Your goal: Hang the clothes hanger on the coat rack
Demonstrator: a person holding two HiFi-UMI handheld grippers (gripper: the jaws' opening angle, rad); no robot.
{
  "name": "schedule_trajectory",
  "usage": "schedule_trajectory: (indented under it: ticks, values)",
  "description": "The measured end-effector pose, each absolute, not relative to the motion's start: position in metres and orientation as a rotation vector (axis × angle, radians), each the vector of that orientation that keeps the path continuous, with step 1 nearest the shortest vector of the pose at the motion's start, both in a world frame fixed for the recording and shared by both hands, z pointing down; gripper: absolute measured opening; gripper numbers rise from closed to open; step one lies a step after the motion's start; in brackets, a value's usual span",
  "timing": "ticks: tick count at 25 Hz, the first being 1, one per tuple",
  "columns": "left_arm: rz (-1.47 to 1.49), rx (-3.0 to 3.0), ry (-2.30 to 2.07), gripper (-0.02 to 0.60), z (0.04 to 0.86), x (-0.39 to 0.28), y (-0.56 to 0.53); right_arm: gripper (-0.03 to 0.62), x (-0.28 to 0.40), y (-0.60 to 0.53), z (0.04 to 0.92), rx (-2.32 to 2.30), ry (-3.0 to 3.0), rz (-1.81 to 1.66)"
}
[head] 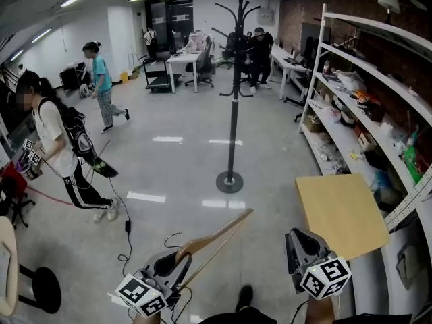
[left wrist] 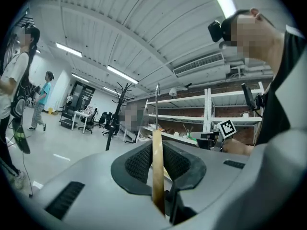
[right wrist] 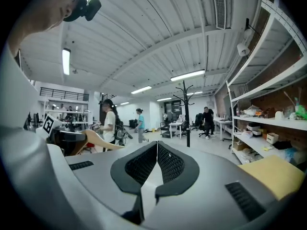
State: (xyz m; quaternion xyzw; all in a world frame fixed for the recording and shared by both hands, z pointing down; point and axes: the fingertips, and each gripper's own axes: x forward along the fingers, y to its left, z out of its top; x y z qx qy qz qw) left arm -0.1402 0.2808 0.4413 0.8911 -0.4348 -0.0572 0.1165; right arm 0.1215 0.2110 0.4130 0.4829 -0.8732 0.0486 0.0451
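A wooden clothes hanger (head: pixel 216 238) slants up to the right from my left gripper (head: pixel 177 258), which is shut on it near its middle. In the left gripper view the hanger's edge (left wrist: pixel 157 171) stands upright, pinched between the black pads of the left gripper (left wrist: pixel 157 150). The black coat rack (head: pixel 233 93) stands on the floor well ahead, apart from both grippers; it also shows as the coat rack (left wrist: pixel 115 116) and the coat rack (right wrist: pixel 186 114). My right gripper (head: pixel 300 245) is at the lower right, and this right gripper (right wrist: pixel 157 150) is shut on nothing. The hanger (right wrist: pixel 96 142) shows at the left of the right gripper view.
White shelves (head: pixel 378 113) with clutter run along the right wall, and a tan board (head: pixel 341 214) juts out from them near my right gripper. A person with a backpack (head: pixel 57 147) stands at left, another (head: pixel 101 86) walks farther back. A cable (head: pixel 125 228) and a stool (head: pixel 44 289) lie lower left.
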Motion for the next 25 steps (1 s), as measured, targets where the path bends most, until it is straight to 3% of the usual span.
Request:
schedule_trajectory:
  ticks: [14, 25]
  values:
    - [-0.158, 2.637, -1.282, 0.051, 0.416, -0.066, 0.093, 0.008, 0.193, 0.024, 0.406, 1.459, -2.733, 0.146]
    - [-0.165, 2.672, -1.238, 0.051, 0.413, -0.096, -0.048, 0.008, 0.17, -0.119, 0.397, 1.522, -2.696, 0.099]
